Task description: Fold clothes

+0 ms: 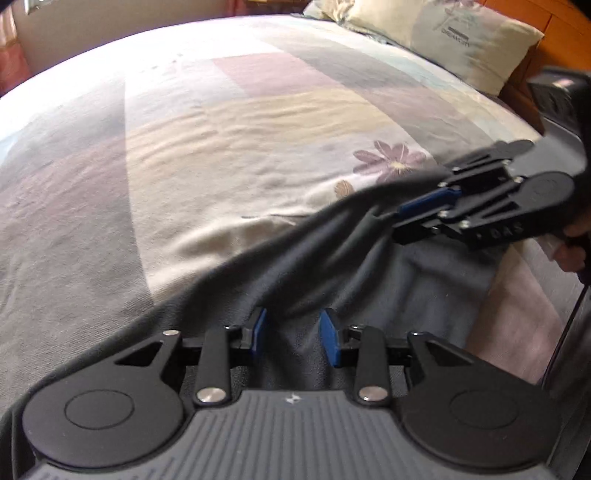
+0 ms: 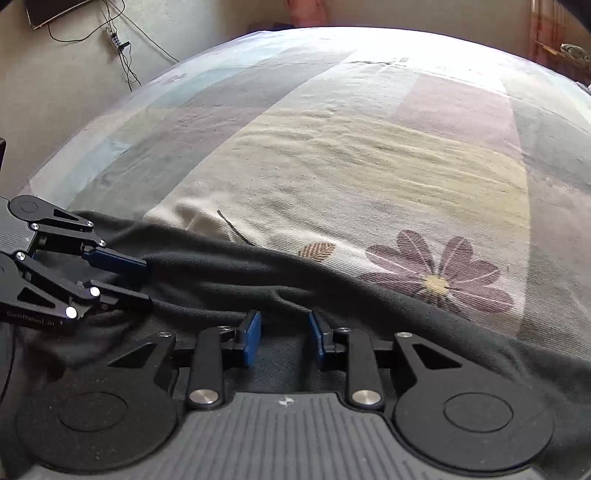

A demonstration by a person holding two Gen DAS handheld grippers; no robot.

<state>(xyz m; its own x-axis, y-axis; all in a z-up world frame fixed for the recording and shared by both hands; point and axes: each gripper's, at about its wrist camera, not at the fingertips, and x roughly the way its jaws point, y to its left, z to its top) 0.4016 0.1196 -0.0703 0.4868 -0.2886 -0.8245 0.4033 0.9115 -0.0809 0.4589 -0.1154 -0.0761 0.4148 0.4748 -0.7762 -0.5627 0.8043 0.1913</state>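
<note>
Lying across the near edge of the bed, the dark grey garment [image 2: 258, 273] is bunched into long ridges, its far edge running slantwise over the patchwork bedspread [image 2: 332, 155]. From my left wrist view the same garment [image 1: 332, 258] rises in a taut fold from low on the left up toward my right gripper [image 1: 413, 210], which comes in from the right with its blue pads close together and cloth gathered at its tips; it appears to have the fabric pinched, though the exact contact is partly hidden by the fold. My left gripper [image 1: 291, 332] sits low over the garment with its blue pads [image 1: 258, 330] apart and cloth between and beneath them; I cannot tell for certain that it has hold of anything. In my right wrist view, my right gripper [image 2: 284, 338] shows its own pads standing apart over the cloth, which makes its grip harder to judge, and my left gripper [image 2: 144, 280] enters from the left with its fingers resting on a ridge of the garment. Just beyond the garment's edge, a purple flower [image 2: 439, 280] is printed on the bedspread. A pale pillow [image 1: 443, 37] lies at the far right corner of the bed, against an orange-brown headboard [image 1: 532, 22]. Cables [image 2: 122, 44] hang on the wall beyond the bed.
</note>
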